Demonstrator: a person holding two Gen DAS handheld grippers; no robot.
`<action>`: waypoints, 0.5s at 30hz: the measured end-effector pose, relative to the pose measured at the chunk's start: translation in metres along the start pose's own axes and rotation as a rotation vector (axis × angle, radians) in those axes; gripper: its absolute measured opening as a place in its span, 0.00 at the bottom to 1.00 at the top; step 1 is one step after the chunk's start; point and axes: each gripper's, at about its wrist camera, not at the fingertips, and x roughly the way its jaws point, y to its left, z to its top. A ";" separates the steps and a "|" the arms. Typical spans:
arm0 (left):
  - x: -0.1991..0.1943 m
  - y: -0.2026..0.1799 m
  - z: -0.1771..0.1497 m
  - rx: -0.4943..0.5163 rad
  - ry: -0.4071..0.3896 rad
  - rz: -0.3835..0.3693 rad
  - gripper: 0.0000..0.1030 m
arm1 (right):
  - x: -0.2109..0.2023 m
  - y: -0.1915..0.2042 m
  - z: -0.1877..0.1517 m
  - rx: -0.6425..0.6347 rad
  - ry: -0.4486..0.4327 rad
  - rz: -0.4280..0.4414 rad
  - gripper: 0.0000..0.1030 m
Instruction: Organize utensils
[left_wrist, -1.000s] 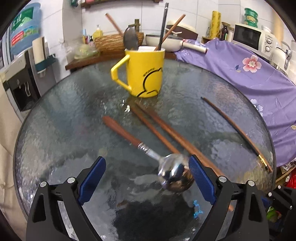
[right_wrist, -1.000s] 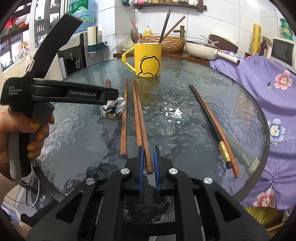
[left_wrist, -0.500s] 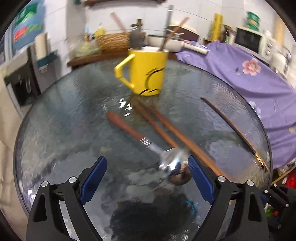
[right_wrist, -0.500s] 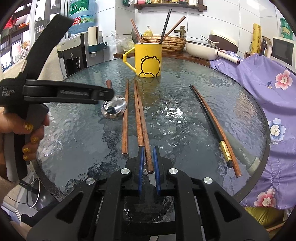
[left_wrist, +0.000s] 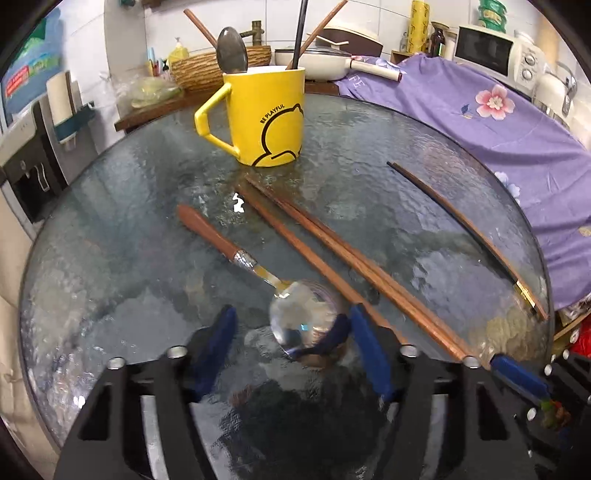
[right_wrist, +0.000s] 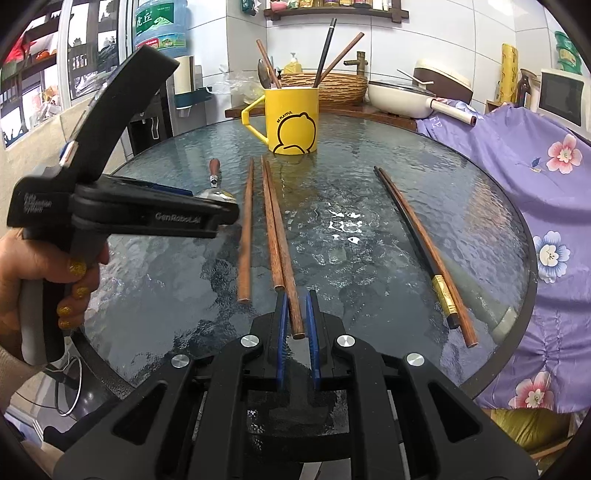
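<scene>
A spoon with a brown wooden handle lies on the round glass table. Its steel bowl sits between the blue fingers of my left gripper, whose jaws are closing; the left pad still stands clear of the bowl. A yellow mug at the back holds a spoon and several chopsticks. Three brown chopsticks lie side by side in the middle, and a darker pair lies to the right. My right gripper is shut low over the near end of one chopstick, which shows in the narrow gap.
A purple flowered cloth covers something along the table's right side. Behind the table, a counter holds a wicker basket and a white pan. A person's hand holds the left gripper's handle at the left.
The left gripper's fingers have come much closer together around the spoon's bowl, and it has edged forward over it. The right gripper and the chopsticks have not moved.
</scene>
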 end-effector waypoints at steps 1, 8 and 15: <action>-0.002 0.000 -0.002 0.007 -0.002 -0.009 0.54 | 0.000 0.000 0.001 0.001 0.001 0.003 0.11; -0.014 0.011 -0.017 -0.004 -0.011 -0.013 0.50 | 0.000 0.001 0.000 -0.004 0.000 0.001 0.10; -0.019 0.023 -0.021 -0.035 0.001 0.009 0.69 | 0.000 0.001 0.001 -0.005 0.001 0.002 0.10</action>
